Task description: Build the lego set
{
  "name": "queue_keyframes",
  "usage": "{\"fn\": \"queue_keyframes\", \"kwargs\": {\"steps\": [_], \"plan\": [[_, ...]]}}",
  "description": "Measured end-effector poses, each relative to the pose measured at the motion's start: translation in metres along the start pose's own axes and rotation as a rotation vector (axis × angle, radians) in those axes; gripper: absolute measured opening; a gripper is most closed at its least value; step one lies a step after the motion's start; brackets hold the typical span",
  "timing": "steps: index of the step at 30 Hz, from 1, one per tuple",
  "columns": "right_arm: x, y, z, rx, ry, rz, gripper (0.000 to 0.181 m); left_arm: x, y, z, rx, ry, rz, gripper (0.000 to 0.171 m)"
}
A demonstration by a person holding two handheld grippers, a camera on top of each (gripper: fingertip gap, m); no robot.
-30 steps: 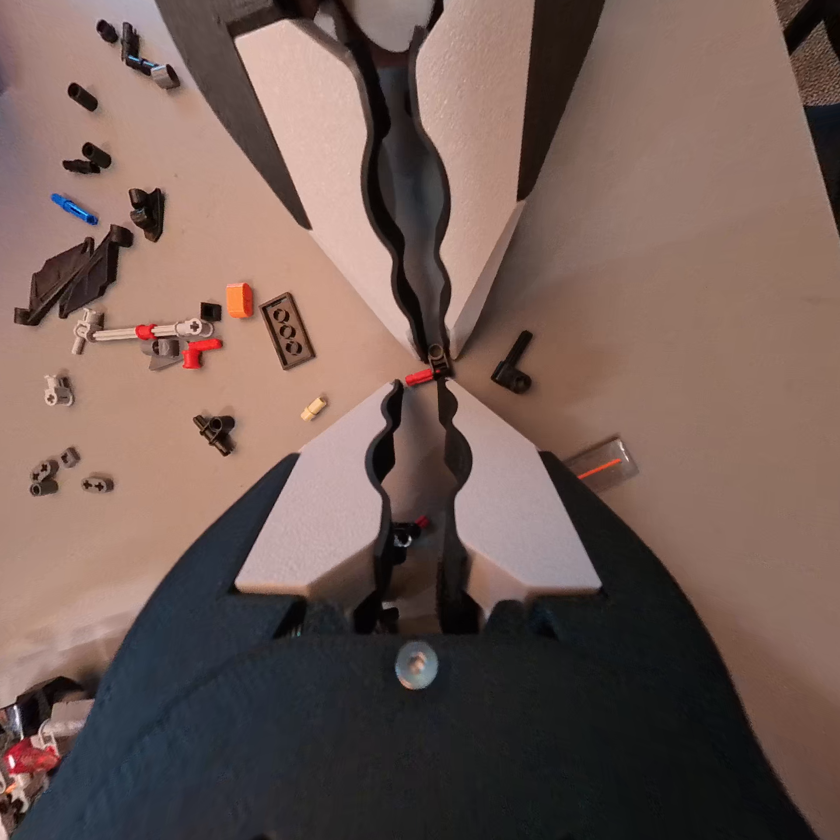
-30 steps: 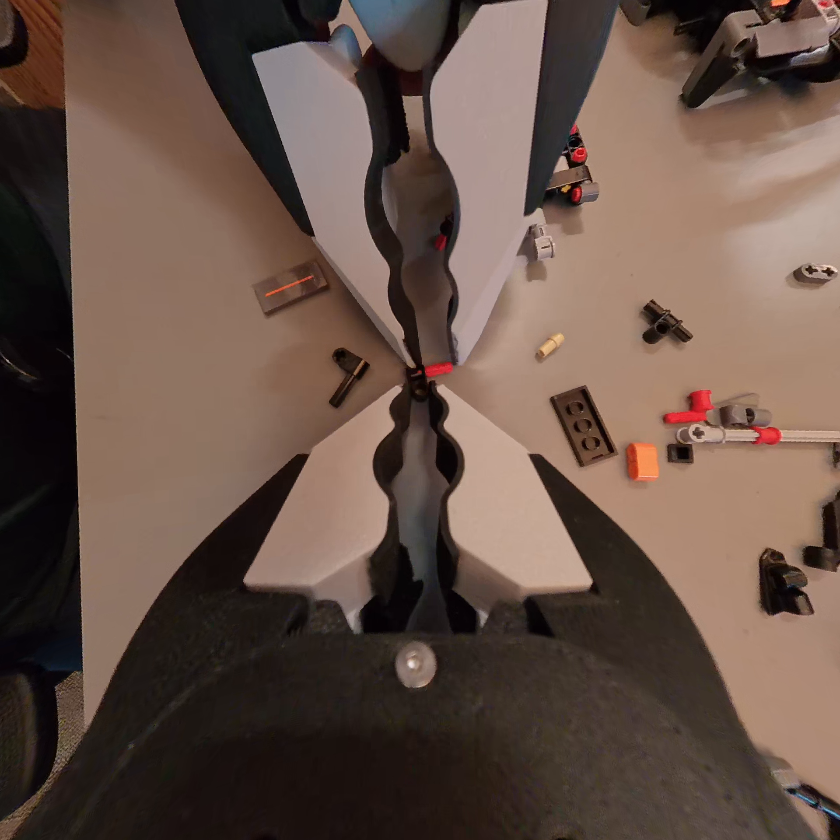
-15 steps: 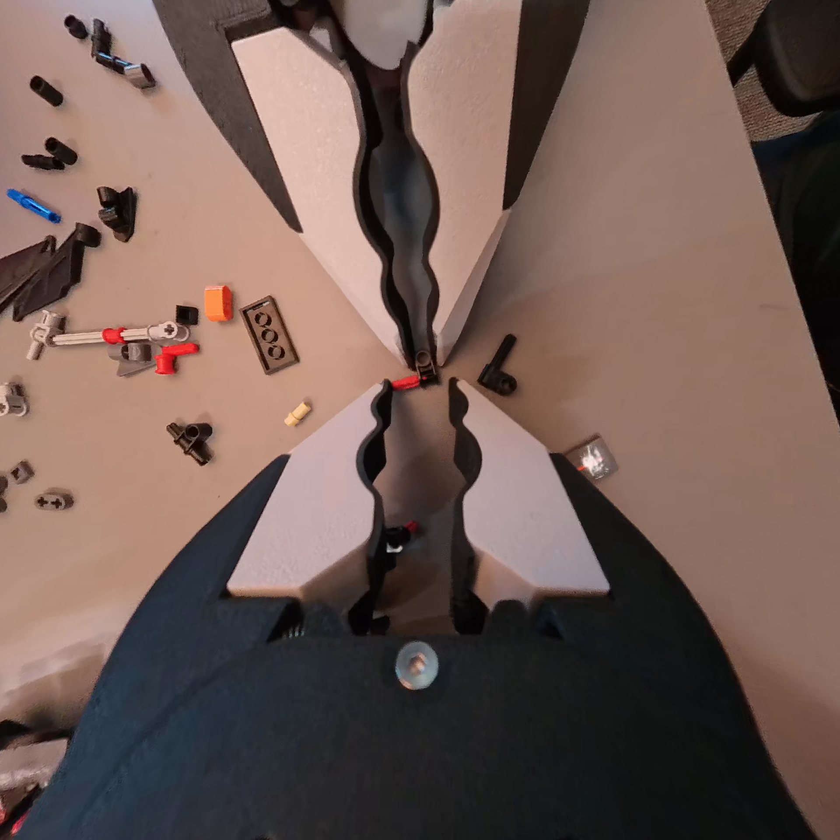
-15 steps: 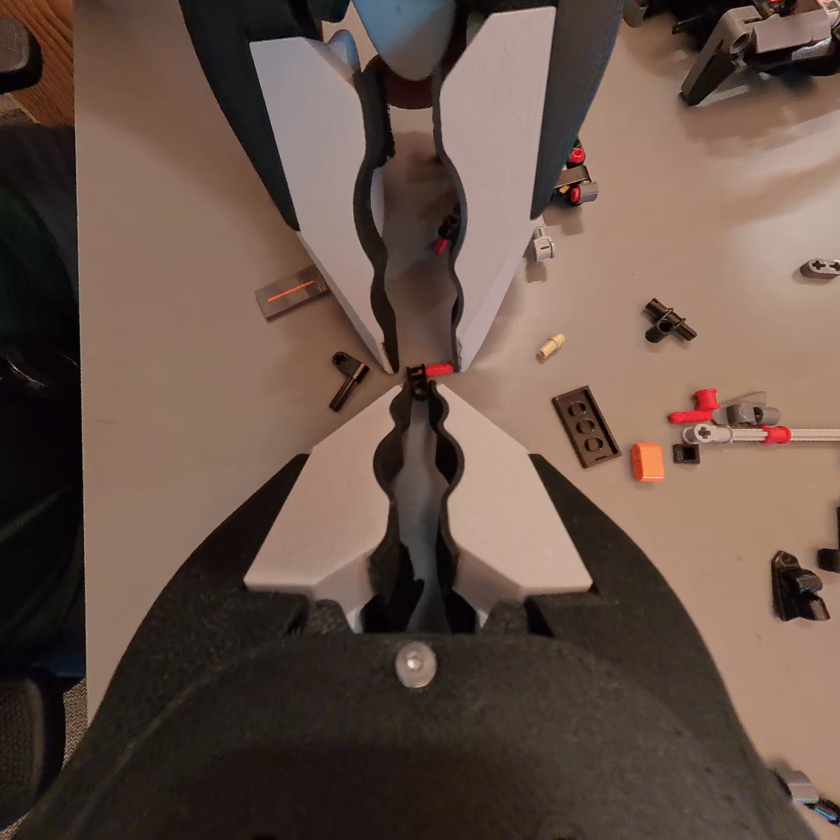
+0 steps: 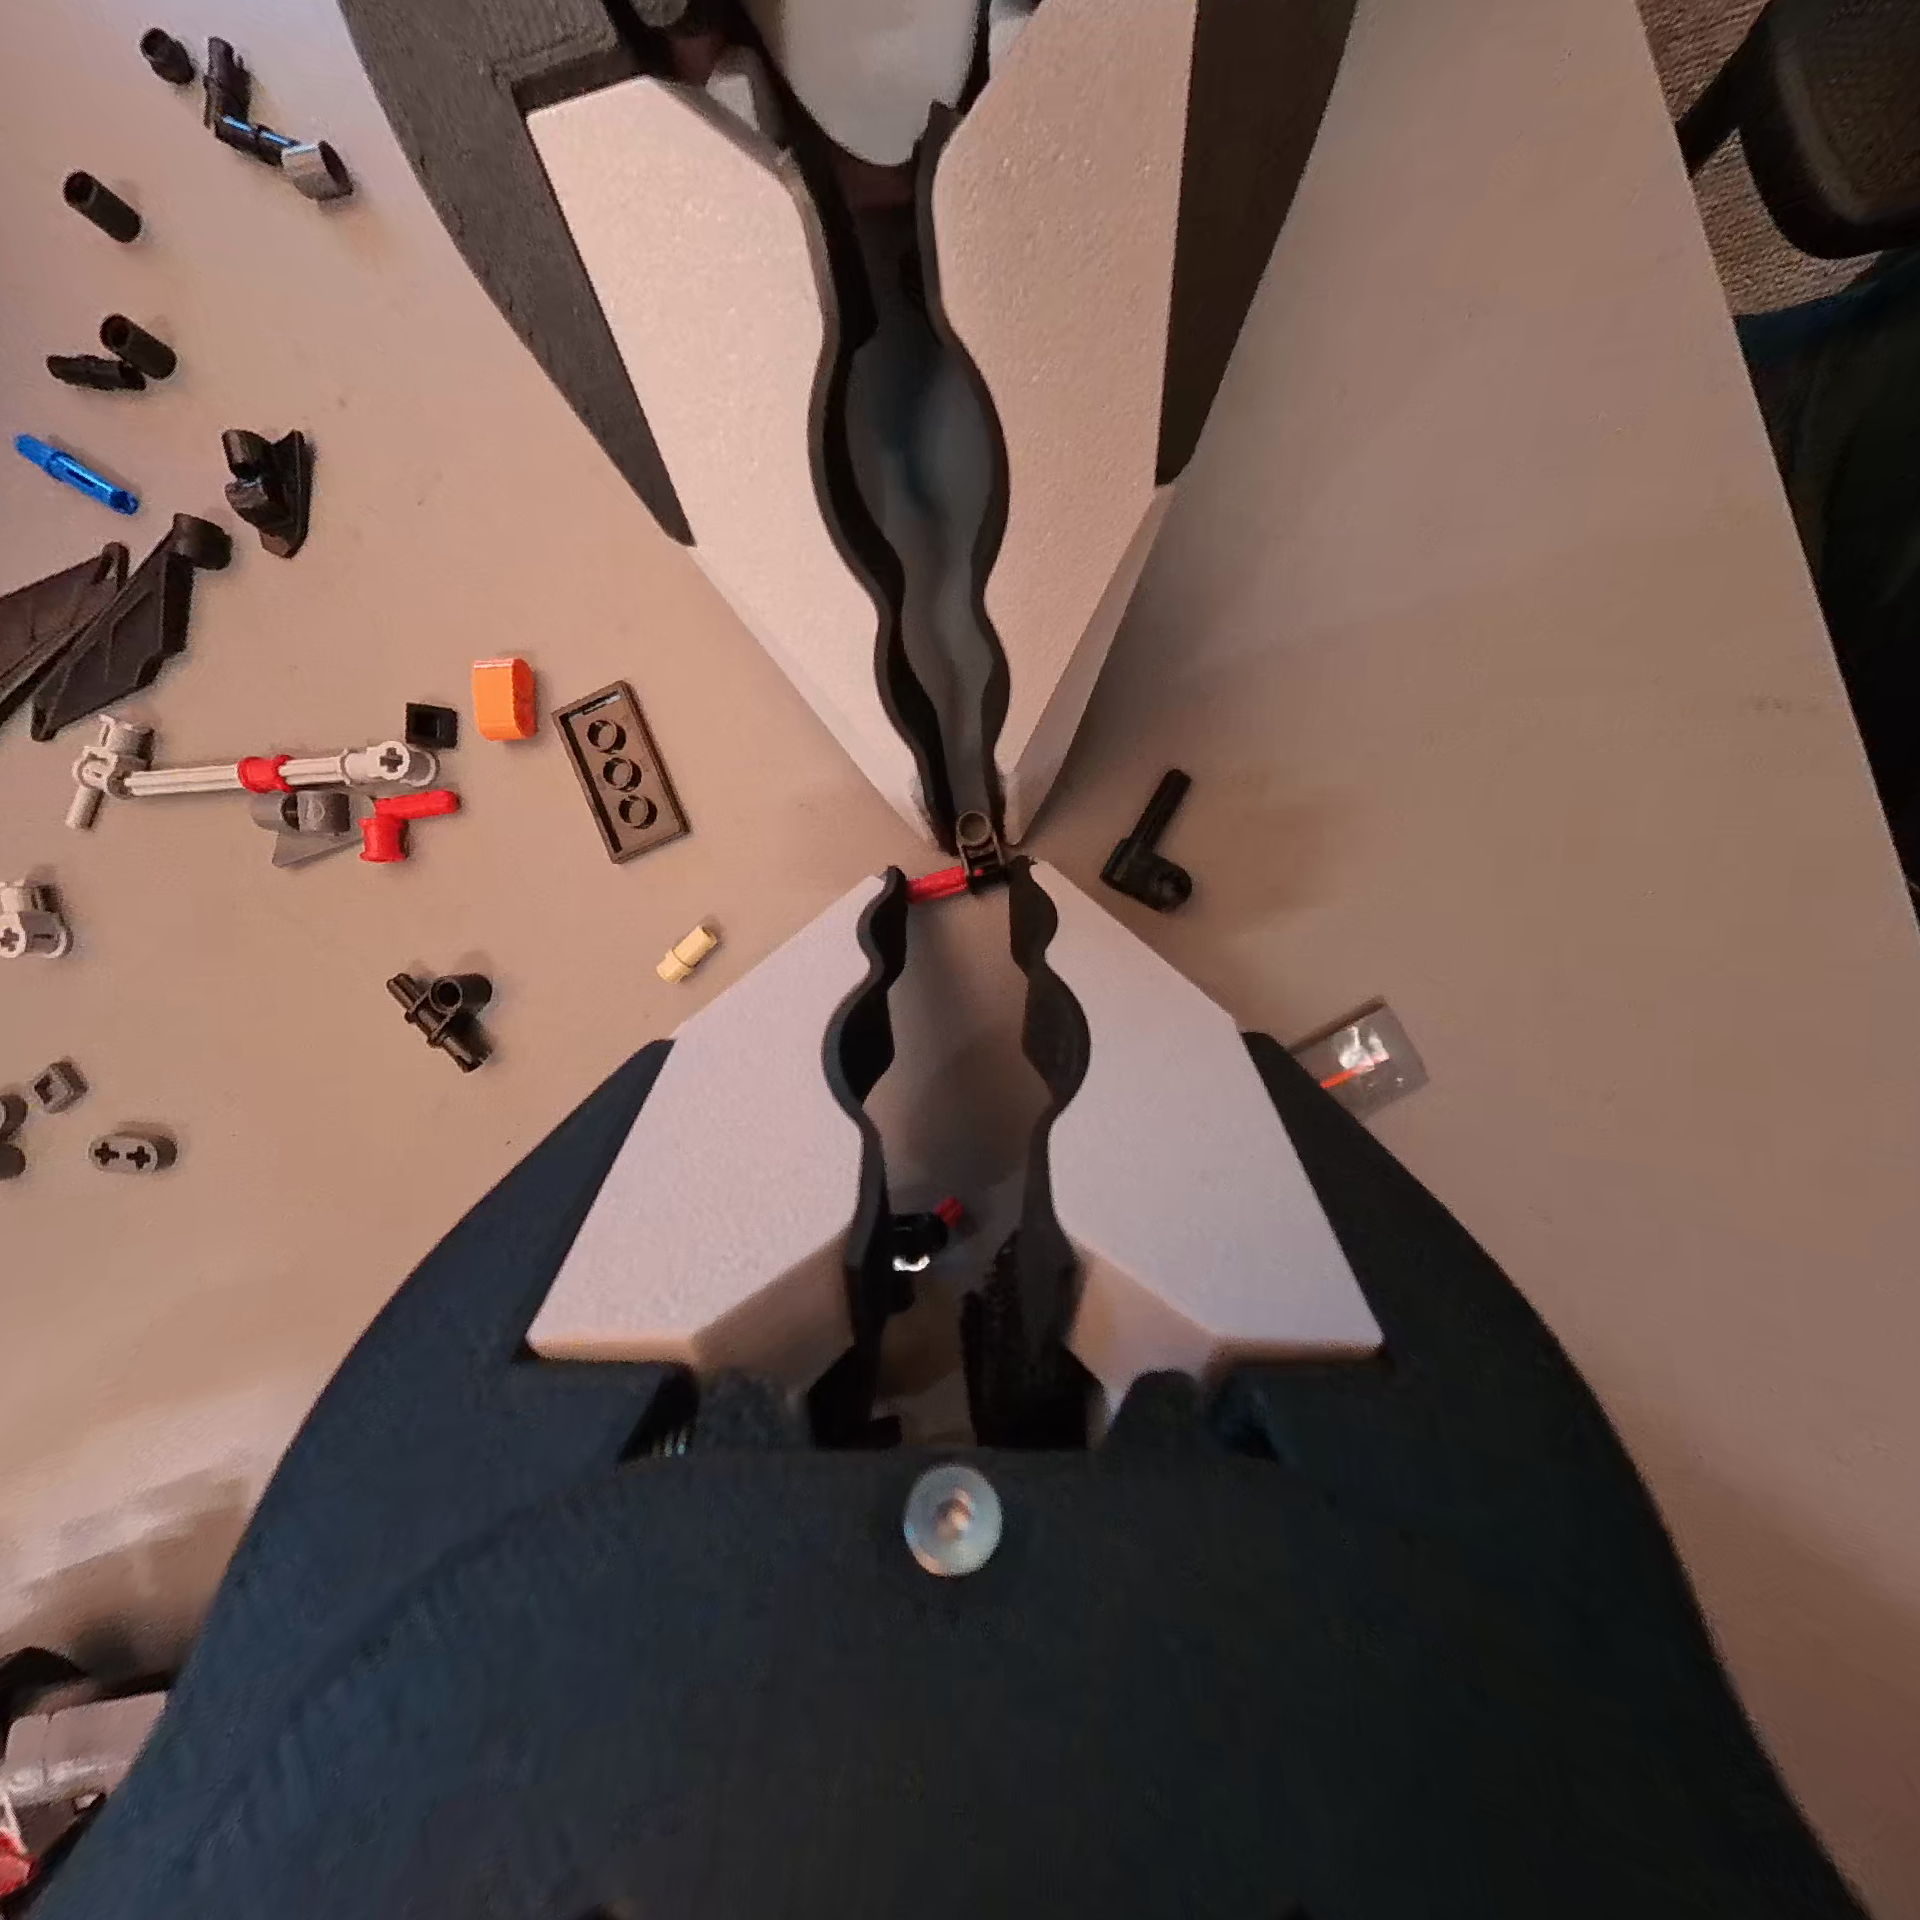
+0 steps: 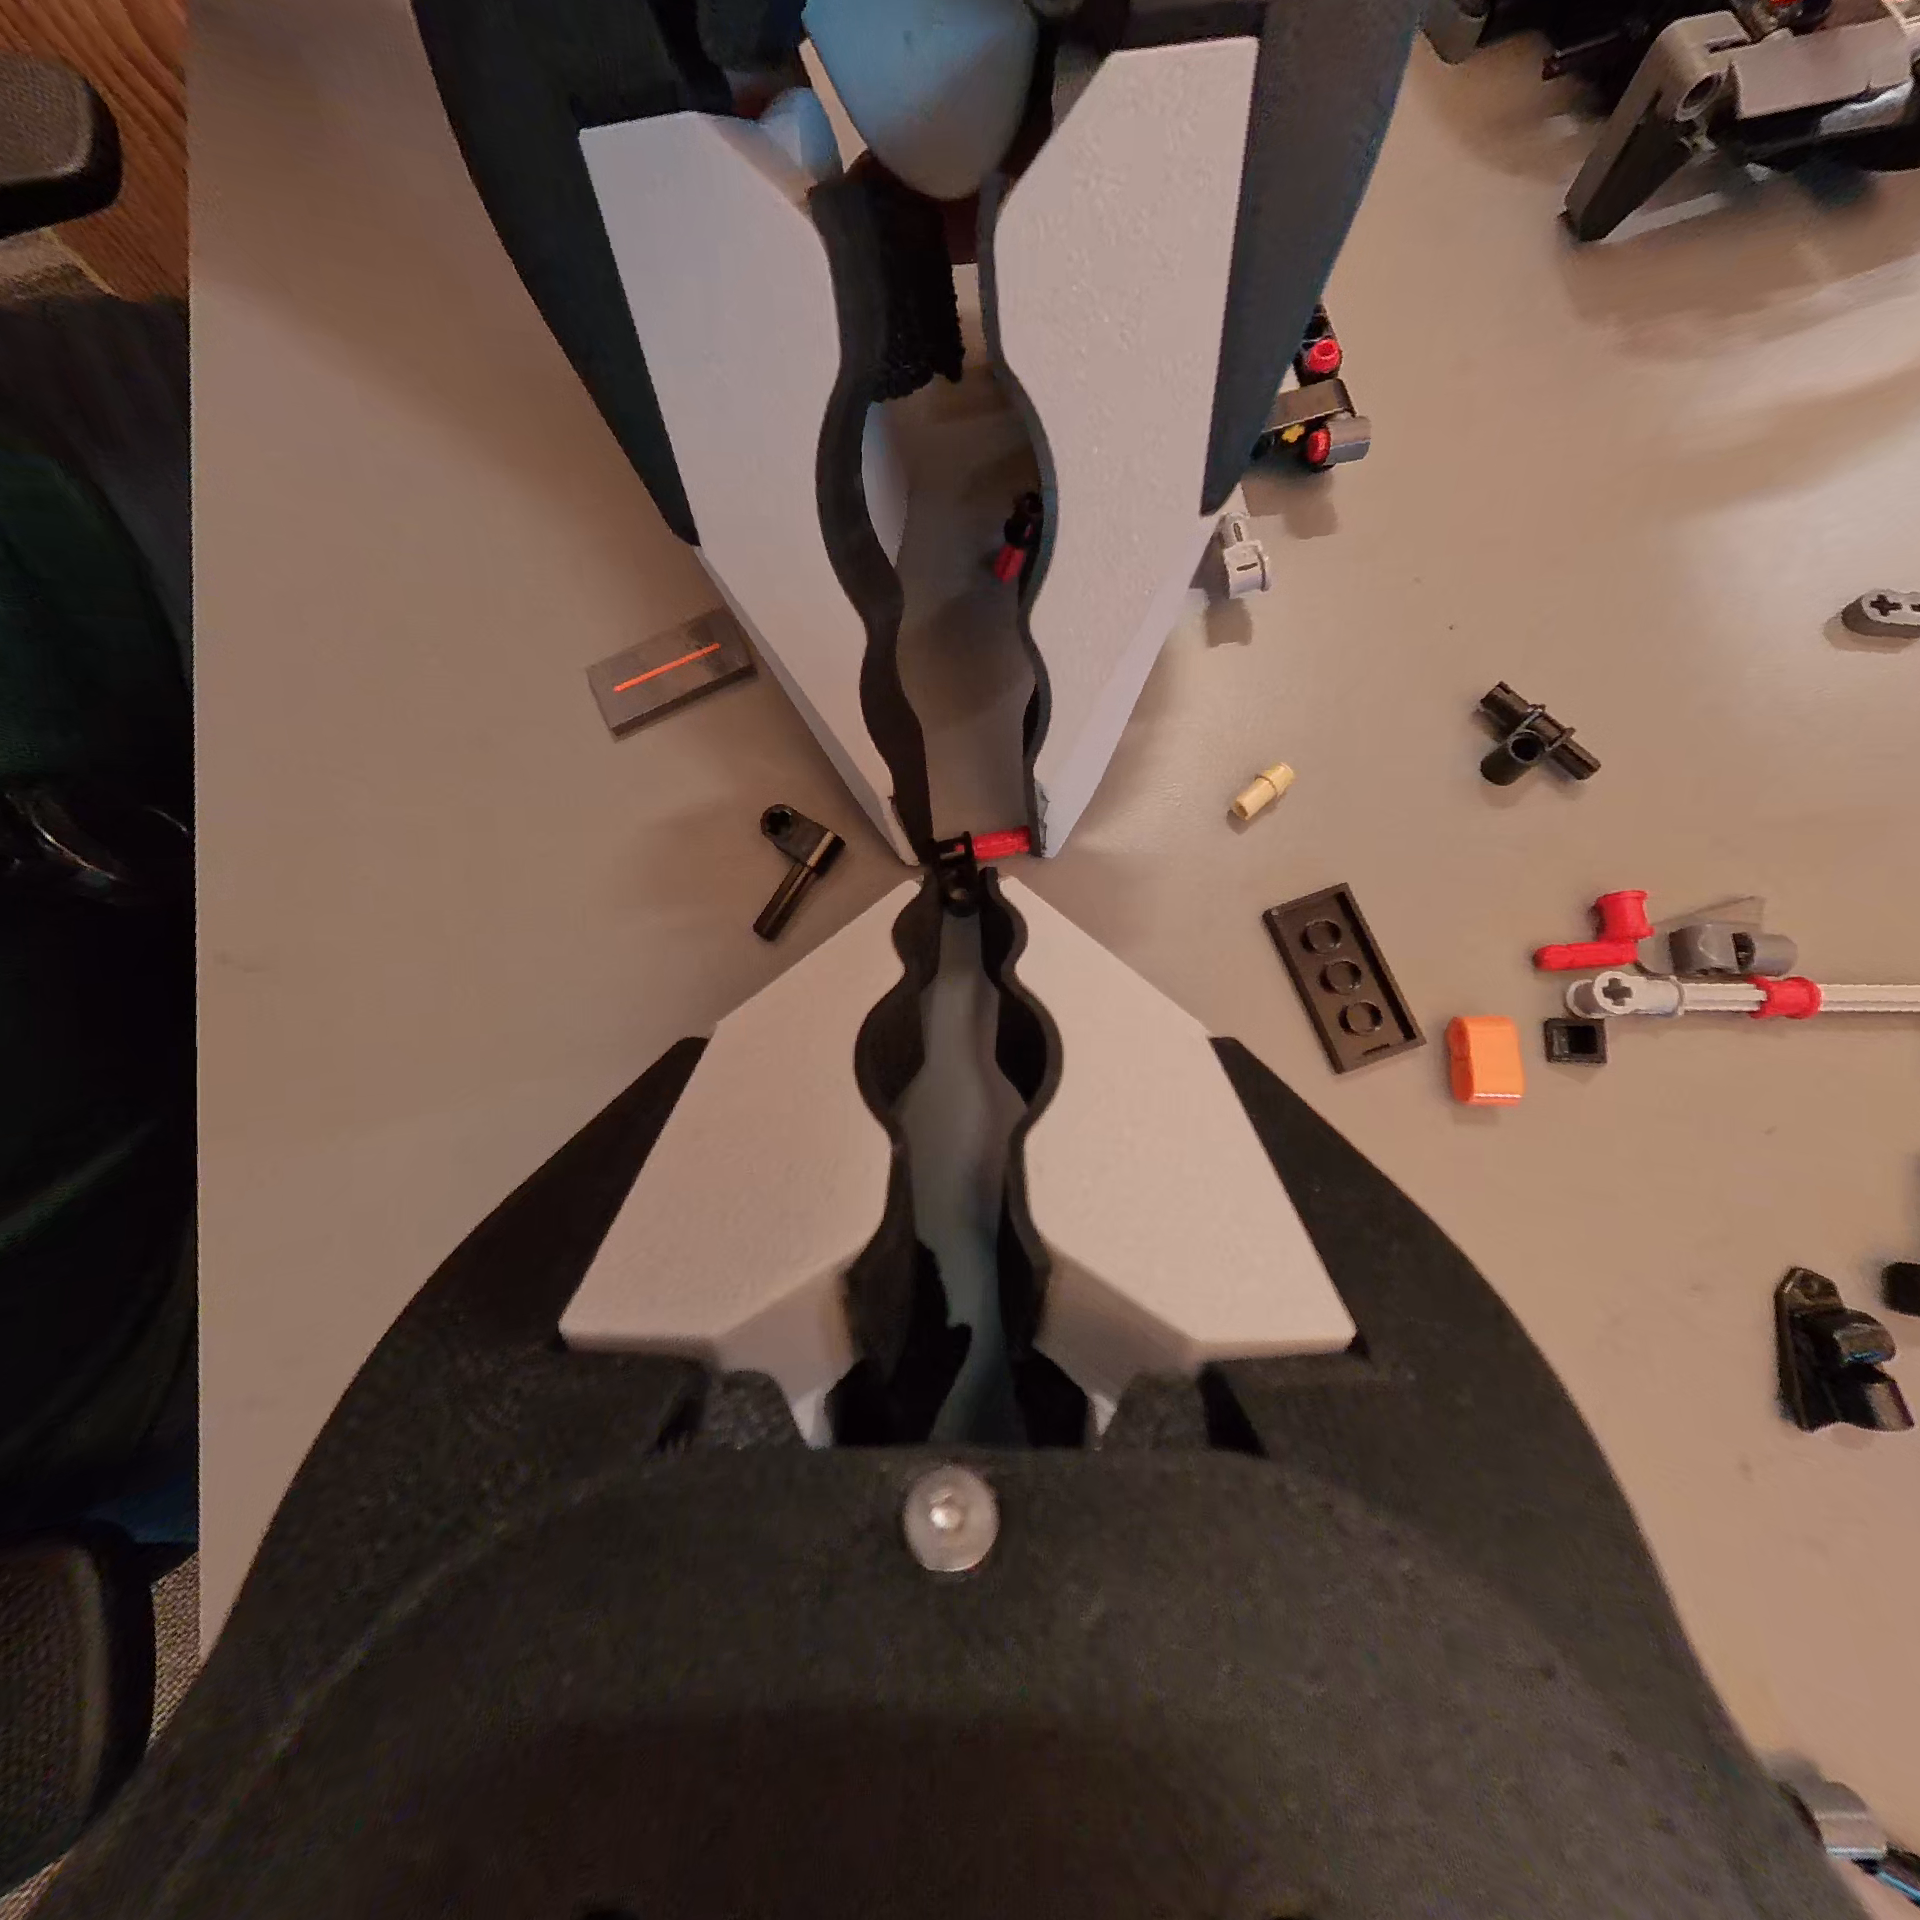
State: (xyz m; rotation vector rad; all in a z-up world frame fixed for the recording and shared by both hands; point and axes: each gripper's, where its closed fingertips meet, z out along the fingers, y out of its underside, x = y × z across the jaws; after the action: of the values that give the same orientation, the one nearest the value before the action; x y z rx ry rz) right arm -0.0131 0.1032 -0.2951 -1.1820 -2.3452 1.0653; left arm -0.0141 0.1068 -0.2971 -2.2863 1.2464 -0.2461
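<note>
Lego pieces lay scattered over the pale table with the build only part done — one grey-and-black assembly stood at the far corner in the right wrist view, while a black three-hole plate, an orange block, a grey rod with red collars and a small tan peg waited loose. At the centre, the right gripper had its jaws clamped on a small black connector with a red pin projecting sideways from it. The left gripper met it nose to nose, jaws apart, the pin lying across the gap at its tips and near one fingertip — whether it touched could not be told. By the look of it, most of the set remained to be joined. A black elbow piece lay just beside the meeting tips.
</note>
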Motion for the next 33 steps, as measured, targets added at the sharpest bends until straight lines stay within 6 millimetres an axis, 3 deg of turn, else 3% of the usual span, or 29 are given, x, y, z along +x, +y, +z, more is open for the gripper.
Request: {"fn": "queue_keyframes", "kwargs": {"steps": [33], "plan": [[0.0002, -0.0003, -0.0004, -0.005, -0.041, 0.065, 0.004, 0.0002, -0.0025, 0.0001, -0.048, -0.068, 0.043, 0.016]]}}
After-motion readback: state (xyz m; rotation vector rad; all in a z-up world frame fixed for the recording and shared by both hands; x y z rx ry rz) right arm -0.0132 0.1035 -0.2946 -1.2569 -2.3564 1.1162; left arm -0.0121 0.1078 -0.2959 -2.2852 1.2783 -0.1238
